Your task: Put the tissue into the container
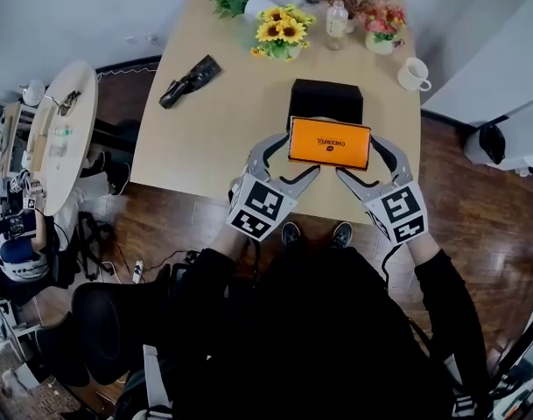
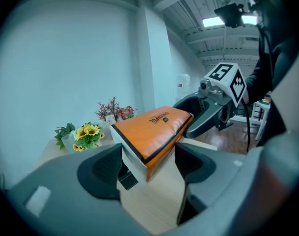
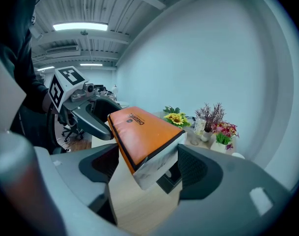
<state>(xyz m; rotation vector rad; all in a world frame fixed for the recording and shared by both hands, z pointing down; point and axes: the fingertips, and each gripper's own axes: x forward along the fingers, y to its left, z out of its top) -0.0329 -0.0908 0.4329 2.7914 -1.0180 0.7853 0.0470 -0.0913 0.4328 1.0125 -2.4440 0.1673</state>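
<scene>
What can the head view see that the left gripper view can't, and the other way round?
Only the head view shows the white ceramic mug and the black handled object lying on the light wooden table. Only the left gripper view shows the lit ceiling lamp. Both show the orange soft tissue pack, gripped at its ends by the left claw and the right claw, and the yellow sunflower bouquet.

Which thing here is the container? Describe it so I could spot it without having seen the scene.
On the light wooden table, look toward the edge nearest the person, just beyond the orange tissue pack lifted above that edge. The container is the black rectangular box there. It is the only boxy black thing, unlike the flat black object further left.
</scene>
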